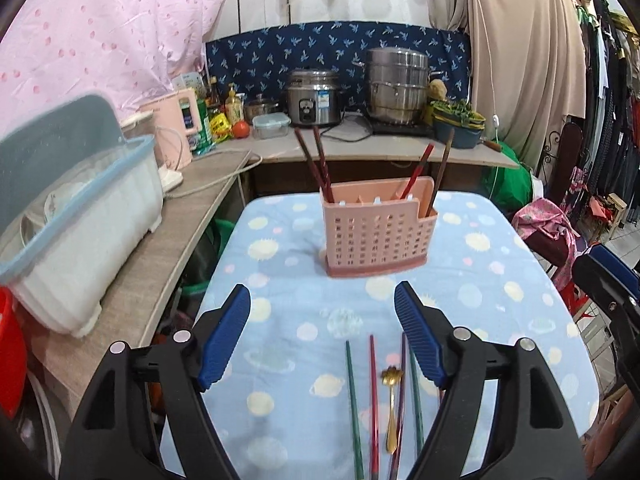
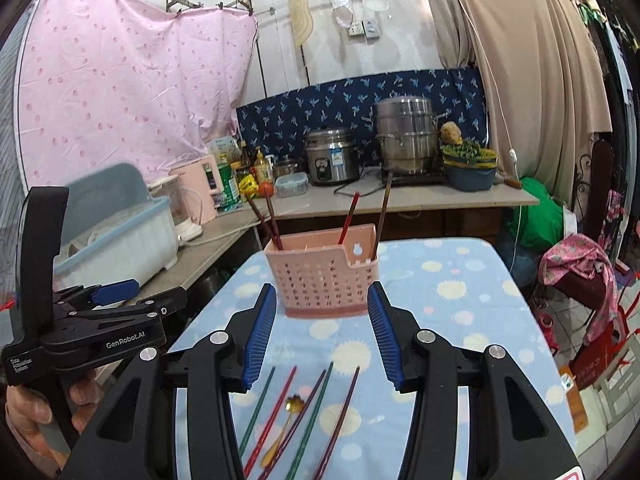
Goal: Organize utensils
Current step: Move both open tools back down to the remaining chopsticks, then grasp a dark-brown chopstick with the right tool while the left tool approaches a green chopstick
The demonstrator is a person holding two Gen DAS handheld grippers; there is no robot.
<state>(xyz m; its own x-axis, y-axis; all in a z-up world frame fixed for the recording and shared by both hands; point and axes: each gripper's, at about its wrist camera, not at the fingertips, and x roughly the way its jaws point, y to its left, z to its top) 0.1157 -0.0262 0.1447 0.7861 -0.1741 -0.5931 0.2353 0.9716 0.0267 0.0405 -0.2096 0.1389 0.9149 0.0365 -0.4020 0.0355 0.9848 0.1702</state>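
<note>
A pink perforated utensil holder stands upright on the blue patterned cloth. Several dark red and brown chopsticks lean in it. Loose chopsticks, green, red and purple, lie near me on the cloth beside a small gold spoon. My left gripper is open and empty above them. My right gripper is open and empty too. The left gripper also shows at the left of the right wrist view.
A white dish bin with a blue rim sits on the wooden counter at left. A rice cooker, a steel steamer pot and bottles stand on the back counter. Clothes and a chair are at right.
</note>
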